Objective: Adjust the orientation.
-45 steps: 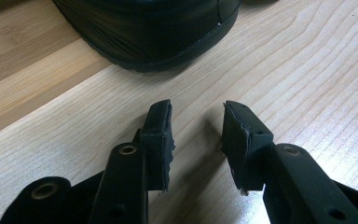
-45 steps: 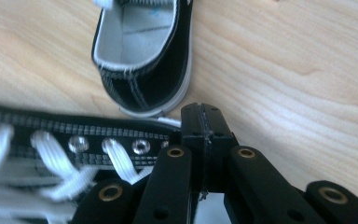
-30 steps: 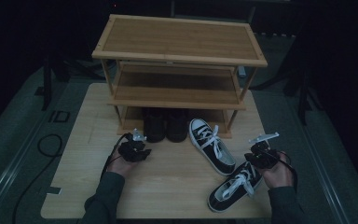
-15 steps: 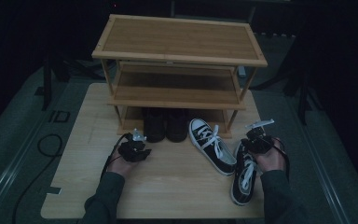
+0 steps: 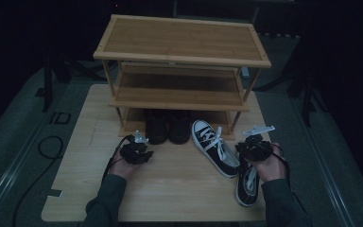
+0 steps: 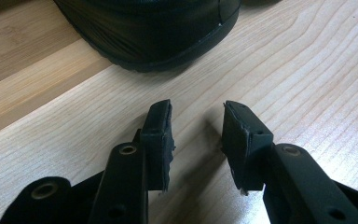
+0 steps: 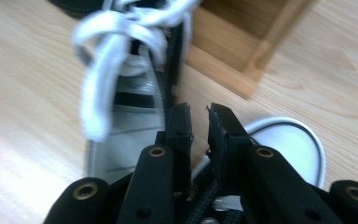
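Three tiers make up the wooden shoe rack [image 5: 182, 52] standing at the far side of the light wooden table [image 5: 170, 189]. Its top and middle shelves are bare. On the bottom level sits a pair of black shoes [image 5: 168, 126], side by side, toes pointing toward the near edge.

Two black-and-white sneakers lie on the table to the right of that pair. The first sneaker [image 5: 215, 147] rests just in front of the rack's near right leg, white toe cap far, angled toward the near right. The second sneaker [image 5: 247, 182] lies near the table's near right edge, just beside the first, partly under the right hand.

The left gripper [image 5: 135, 152] is held low over the table at the near left of the black shoes, the left hand [image 5: 123, 166] wrapped around it and the forearm coming in from the near edge. In the left gripper view its jaws stand spread apart above bare wood, gripping nothing, with the toe of a black shoe [image 6: 154, 32] just beyond them.

The right gripper [image 5: 255, 147] is held over the second sneaker, the right hand [image 5: 267, 166] closed around it. In the right gripper view its jaws stand close together with a narrow gap; whether they pinch the sneaker's edge cannot be told. White laces [image 7: 116, 51] lie just beyond them.
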A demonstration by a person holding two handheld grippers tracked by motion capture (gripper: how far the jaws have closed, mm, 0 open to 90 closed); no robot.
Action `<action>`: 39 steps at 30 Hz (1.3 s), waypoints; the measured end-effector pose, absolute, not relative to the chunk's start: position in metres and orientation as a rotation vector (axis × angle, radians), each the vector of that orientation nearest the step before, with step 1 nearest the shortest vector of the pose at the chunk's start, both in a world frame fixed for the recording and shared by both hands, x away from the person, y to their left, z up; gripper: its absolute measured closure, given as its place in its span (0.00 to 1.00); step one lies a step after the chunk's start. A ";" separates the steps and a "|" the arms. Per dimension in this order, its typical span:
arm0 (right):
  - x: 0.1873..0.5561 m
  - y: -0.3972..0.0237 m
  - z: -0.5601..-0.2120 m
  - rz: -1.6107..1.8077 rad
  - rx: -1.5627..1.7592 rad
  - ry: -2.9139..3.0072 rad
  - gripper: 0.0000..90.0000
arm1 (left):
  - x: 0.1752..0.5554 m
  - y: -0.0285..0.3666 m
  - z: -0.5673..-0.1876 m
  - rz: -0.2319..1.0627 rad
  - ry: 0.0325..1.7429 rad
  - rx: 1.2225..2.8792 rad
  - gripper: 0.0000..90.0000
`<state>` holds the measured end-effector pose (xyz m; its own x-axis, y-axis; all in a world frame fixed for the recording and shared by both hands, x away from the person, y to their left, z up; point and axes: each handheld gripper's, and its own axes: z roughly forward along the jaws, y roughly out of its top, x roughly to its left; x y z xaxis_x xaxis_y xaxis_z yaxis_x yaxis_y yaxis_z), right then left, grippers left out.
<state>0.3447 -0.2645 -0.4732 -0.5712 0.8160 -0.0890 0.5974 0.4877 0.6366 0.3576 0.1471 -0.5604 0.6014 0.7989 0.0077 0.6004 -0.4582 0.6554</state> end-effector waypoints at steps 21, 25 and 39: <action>0.348 -0.231 -0.486 0.768 1.232 2.465 0.99 | 0.358 0.147 -0.560 0.419 1.100 2.218 0.70; 0.343 -0.225 -0.481 0.761 1.211 2.490 0.99 | 0.359 0.147 -0.560 0.419 1.100 2.219 0.70; 0.319 -0.232 -0.491 0.746 1.210 2.567 0.99 | 0.359 0.147 -0.560 0.419 1.096 2.223 0.70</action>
